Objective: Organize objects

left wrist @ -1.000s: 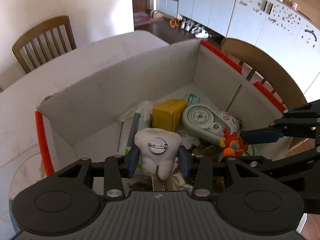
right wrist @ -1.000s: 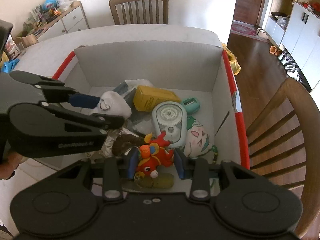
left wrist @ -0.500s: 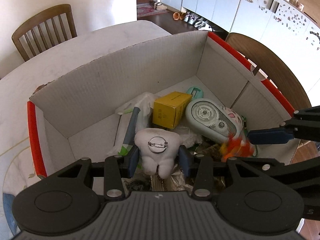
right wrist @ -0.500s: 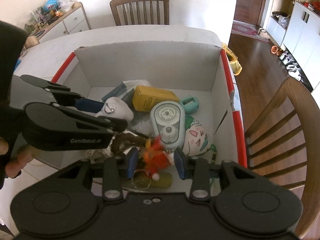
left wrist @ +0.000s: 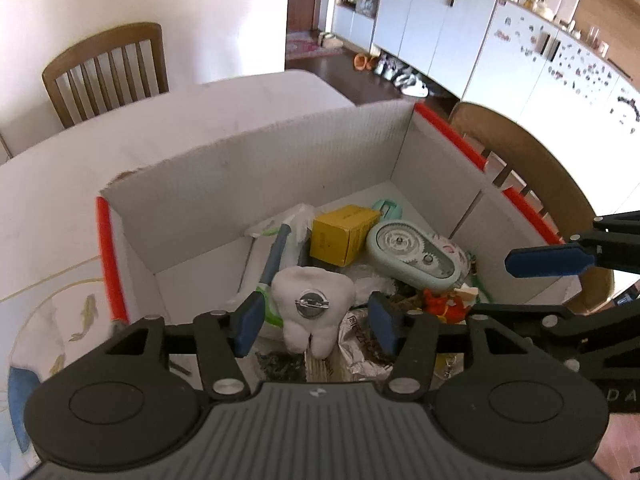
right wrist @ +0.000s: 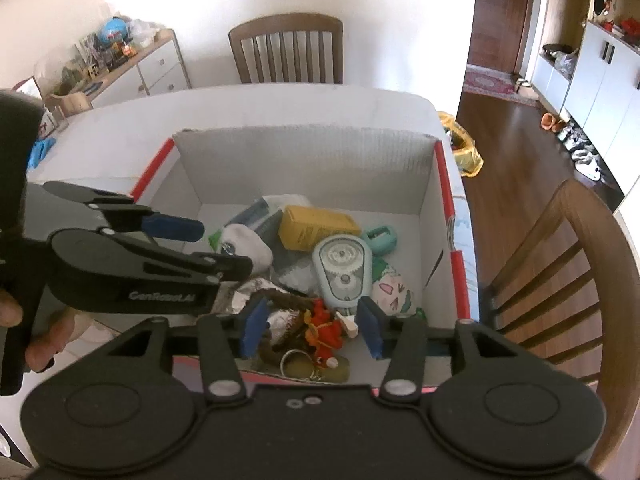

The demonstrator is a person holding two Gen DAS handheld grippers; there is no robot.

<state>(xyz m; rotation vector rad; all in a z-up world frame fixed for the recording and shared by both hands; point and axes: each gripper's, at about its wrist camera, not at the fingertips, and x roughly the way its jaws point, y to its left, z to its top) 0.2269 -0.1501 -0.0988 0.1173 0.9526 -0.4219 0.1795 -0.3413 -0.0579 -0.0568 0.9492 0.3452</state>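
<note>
A white cardboard box (left wrist: 260, 176) with red edges holds the clutter. In the left wrist view a white tooth-shaped plush (left wrist: 314, 308) with a metal pin lies between the blue pads of my left gripper (left wrist: 315, 324). Its jaws are opening, with a gap on each side of the plush. In the right wrist view a red-orange toy (right wrist: 324, 326) on a key ring lies in the box between the pads of my right gripper (right wrist: 312, 328). Those jaws are opening too and do not press it. The tooth plush (right wrist: 244, 246) also shows there.
Also in the box are a yellow carton (right wrist: 316, 226), a teal geared tape dispenser (right wrist: 342, 270), crumpled foil and a pale plush. Wooden chairs stand behind (right wrist: 288, 48) and to the right (right wrist: 560, 280) of the white table. A hand (right wrist: 12, 312) holds the left gripper.
Both pairs of jaws have spread and let go: the tooth plush and the red-orange toy now sit loose in the box. Both grippers have lifted a little, so the box looks smaller.
</note>
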